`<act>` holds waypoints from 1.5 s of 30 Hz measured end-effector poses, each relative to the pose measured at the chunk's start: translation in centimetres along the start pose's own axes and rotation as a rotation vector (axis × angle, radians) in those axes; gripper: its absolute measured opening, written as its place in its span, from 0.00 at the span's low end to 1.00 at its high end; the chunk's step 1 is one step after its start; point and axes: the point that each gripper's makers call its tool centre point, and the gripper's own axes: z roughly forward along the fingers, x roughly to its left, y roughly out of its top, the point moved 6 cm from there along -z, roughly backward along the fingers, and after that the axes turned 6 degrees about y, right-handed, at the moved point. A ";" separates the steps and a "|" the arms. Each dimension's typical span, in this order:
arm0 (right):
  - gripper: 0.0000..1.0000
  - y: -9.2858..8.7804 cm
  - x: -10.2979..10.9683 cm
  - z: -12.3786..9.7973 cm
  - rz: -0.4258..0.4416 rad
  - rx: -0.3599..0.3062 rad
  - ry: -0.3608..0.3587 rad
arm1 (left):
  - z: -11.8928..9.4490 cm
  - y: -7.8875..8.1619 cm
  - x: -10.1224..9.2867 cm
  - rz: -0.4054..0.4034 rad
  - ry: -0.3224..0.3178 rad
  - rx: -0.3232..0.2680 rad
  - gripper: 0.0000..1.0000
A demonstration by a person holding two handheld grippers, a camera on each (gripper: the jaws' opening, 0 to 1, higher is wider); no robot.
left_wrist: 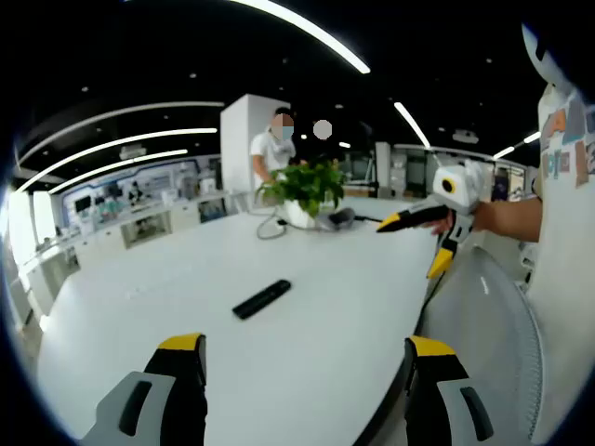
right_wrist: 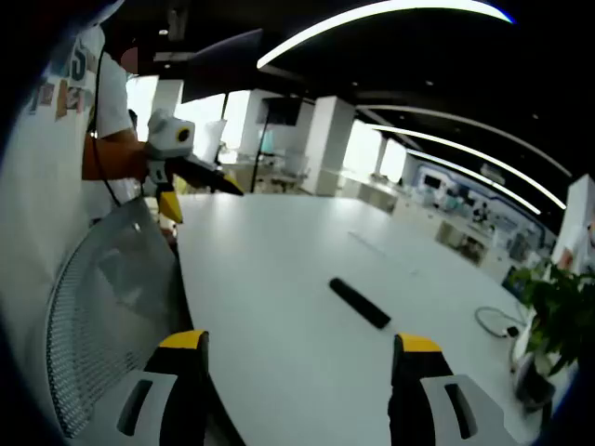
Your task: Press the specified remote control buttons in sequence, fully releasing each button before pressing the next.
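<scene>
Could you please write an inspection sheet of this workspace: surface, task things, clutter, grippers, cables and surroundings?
Surface: white table, bare around the remote.
Job's things: black remote control lies flat on the table, untouched.
Clutter: potted plant at the far side of the table.
Grippers: left hand-held gripper open, holding nothing, above the near table edge; right hand-held gripper open, holding nothing, aimed at the remote.
Cables: cable curls on the table beside the plant.
Surroundings: mesh chair back at the table edge; a person stands behind the plant; ceiling light strips.
</scene>
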 end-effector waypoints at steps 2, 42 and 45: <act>0.79 0.0 0.0 0.0 0.001 0.001 0.001 | 0.0 0.0 0.0 0.000 -0.001 0.000 0.90; 0.79 -0.1 0.1 0.0 0.003 0.006 0.006 | 0.0 0.3 0.1 0.002 -0.001 -0.006 0.90; 0.79 -0.1 0.1 0.0 0.003 0.004 0.006 | -0.1 0.3 0.1 0.001 -0.001 -0.006 0.90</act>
